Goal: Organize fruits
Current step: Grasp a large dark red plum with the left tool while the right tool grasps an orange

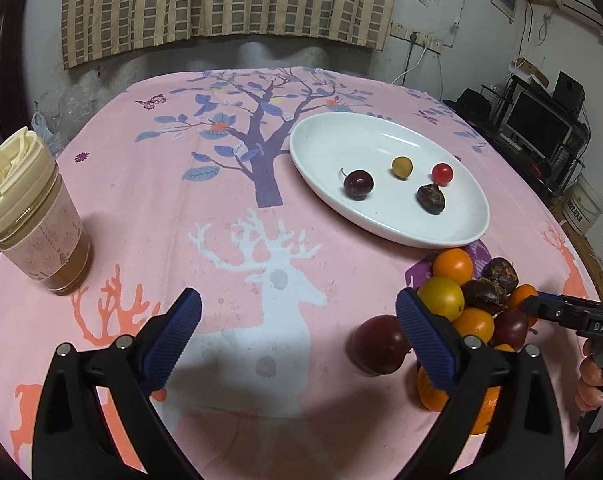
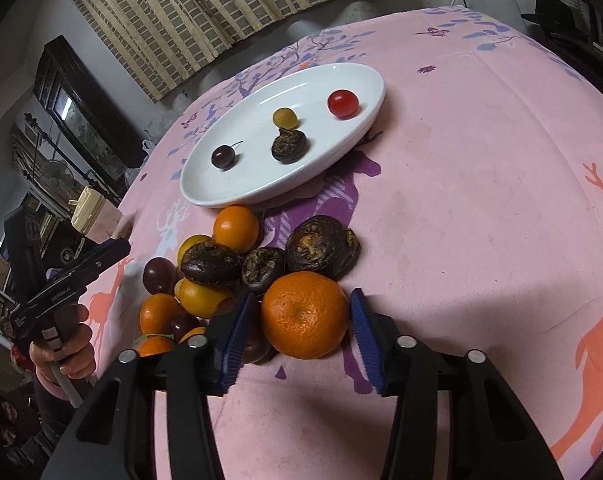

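A white oval plate holds a dark cherry, a small yellow fruit, a red cherry tomato and a brown water chestnut. In front of it lies a heap of tangerines, water chestnuts and dark plums. My right gripper is open around the nearest tangerine, its pads close to both sides with thin gaps. My left gripper stands wide open over the cloth, empty, its right finger beside a dark red plum.
A lidded cup with a straw stands at the table's left. The pink deer-print cloth covers the round table, whose edge curves away on the right. Each gripper shows in the other's view, held in a hand.
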The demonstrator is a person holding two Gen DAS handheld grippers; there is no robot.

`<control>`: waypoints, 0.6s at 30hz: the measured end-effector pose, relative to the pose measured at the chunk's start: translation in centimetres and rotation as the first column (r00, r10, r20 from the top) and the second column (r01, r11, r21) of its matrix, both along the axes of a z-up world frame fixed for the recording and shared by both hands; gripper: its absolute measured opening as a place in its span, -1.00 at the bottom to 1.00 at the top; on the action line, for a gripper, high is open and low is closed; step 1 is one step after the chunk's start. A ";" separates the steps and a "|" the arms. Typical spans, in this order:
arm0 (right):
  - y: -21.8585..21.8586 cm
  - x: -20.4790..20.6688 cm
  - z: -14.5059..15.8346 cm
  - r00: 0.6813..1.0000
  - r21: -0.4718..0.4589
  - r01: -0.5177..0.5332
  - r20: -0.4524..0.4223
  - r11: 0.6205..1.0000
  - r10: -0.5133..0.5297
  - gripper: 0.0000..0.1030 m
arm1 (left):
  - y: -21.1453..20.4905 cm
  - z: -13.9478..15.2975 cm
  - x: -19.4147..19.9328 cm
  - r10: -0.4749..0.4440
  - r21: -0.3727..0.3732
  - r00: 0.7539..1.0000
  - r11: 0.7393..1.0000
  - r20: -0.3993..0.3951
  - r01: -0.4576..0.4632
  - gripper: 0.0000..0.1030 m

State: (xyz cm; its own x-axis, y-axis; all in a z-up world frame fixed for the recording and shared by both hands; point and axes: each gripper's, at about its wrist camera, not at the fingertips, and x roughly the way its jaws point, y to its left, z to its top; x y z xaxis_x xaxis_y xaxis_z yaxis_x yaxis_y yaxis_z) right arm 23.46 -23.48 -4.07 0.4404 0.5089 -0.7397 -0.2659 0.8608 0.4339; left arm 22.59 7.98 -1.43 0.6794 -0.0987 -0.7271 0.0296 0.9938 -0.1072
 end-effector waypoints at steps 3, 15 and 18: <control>0.2 -0.2 0.2 1.000 -0.009 0.000 0.013 1.000 0.000 -0.13 | -0.2 -0.2 0.2 -0.019 -0.010 0.999 1.000 -0.027 0.019 0.86; -0.6 -0.6 0.9 0.998 0.006 0.026 0.050 1.000 -0.026 -0.13 | -4.2 -1.7 -0.6 -0.225 0.025 0.972 0.974 -0.073 0.227 0.25; -0.5 -0.8 1.0 0.998 -0.004 0.021 0.060 1.000 -0.021 -0.13 | -4.7 -2.0 -0.6 -0.246 0.024 0.966 0.968 -0.084 0.249 0.25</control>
State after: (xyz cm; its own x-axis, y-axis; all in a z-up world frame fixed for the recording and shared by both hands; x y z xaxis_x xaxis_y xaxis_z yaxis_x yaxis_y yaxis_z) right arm 22.67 -23.94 -3.10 0.4948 0.4956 -0.7138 -0.2729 0.8685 0.4138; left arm 22.01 3.27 -3.45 0.5770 -0.2304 -0.7836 0.2677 0.9597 -0.0850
